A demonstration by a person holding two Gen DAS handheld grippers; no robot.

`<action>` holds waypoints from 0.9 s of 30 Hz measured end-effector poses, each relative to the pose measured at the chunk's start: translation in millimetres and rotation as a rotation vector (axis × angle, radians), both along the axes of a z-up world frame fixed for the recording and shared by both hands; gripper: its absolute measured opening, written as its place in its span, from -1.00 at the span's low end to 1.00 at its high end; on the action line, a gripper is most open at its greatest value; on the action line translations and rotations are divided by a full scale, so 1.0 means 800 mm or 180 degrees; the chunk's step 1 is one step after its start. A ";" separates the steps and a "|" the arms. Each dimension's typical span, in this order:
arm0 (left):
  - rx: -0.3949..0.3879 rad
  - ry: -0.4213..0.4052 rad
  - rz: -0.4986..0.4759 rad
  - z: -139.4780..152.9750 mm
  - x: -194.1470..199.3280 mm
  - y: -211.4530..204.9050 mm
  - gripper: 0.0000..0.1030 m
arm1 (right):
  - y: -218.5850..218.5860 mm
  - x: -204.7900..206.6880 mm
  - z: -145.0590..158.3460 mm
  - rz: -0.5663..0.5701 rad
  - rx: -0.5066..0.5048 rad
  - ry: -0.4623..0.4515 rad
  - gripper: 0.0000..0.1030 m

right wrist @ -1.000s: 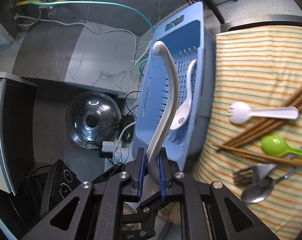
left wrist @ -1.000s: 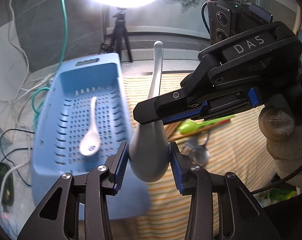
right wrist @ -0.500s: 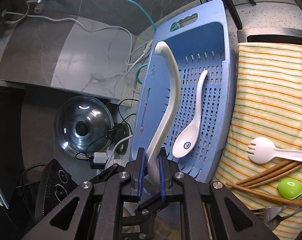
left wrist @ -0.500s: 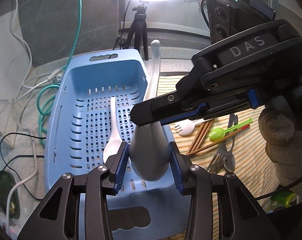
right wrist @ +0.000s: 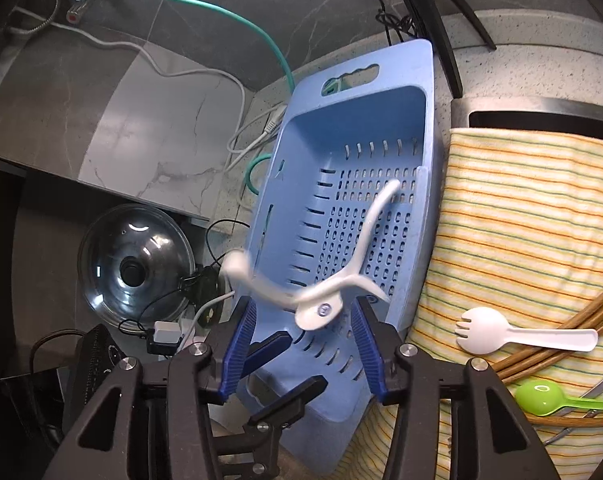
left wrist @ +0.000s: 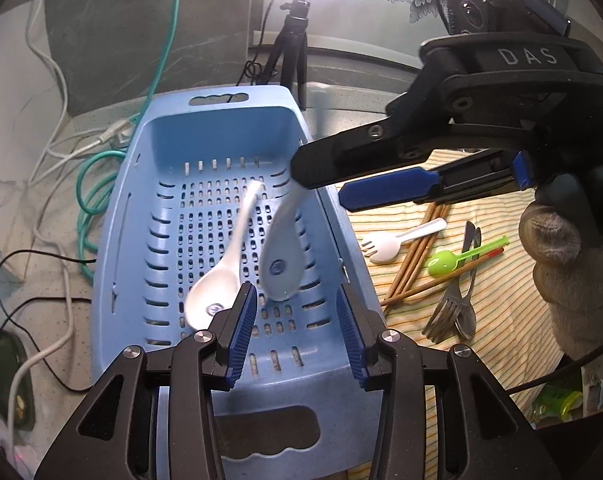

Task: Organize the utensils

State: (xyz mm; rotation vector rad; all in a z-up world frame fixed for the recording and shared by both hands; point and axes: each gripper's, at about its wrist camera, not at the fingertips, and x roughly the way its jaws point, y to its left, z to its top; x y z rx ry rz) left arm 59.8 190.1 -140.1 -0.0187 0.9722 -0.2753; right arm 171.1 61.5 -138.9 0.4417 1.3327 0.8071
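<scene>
left gripper (left wrist: 296, 316) spread wide, holding nothing; right gripper (right wrist: 303, 344) spread too | both white spoons in the blue basket (left wrist: 141, 216); one (left wrist: 279, 256) motion-blurred, its handle top hidden behind the right gripper; other (left wrist: 217, 284) blurry | spork (left wrist: 397, 240), chopsticks (left wrist: 417, 248) on striped cloth (right wrist: 521, 208)
</scene>
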 end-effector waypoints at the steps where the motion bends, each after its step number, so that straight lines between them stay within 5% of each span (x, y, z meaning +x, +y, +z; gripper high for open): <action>1: 0.0002 -0.0009 0.0008 0.001 -0.002 0.000 -0.22 | -0.001 0.000 0.002 -0.0002 -0.0004 -0.0015 -0.11; 13: 0.0063 -0.0103 0.0093 0.020 -0.016 -0.006 -0.22 | -0.039 -0.010 0.022 -0.0088 0.0005 -0.0135 -0.11; 27: 0.0078 -0.0238 0.0145 0.046 -0.041 -0.080 -0.22 | -0.179 -0.038 0.056 -0.0142 -0.0252 -0.0605 -0.11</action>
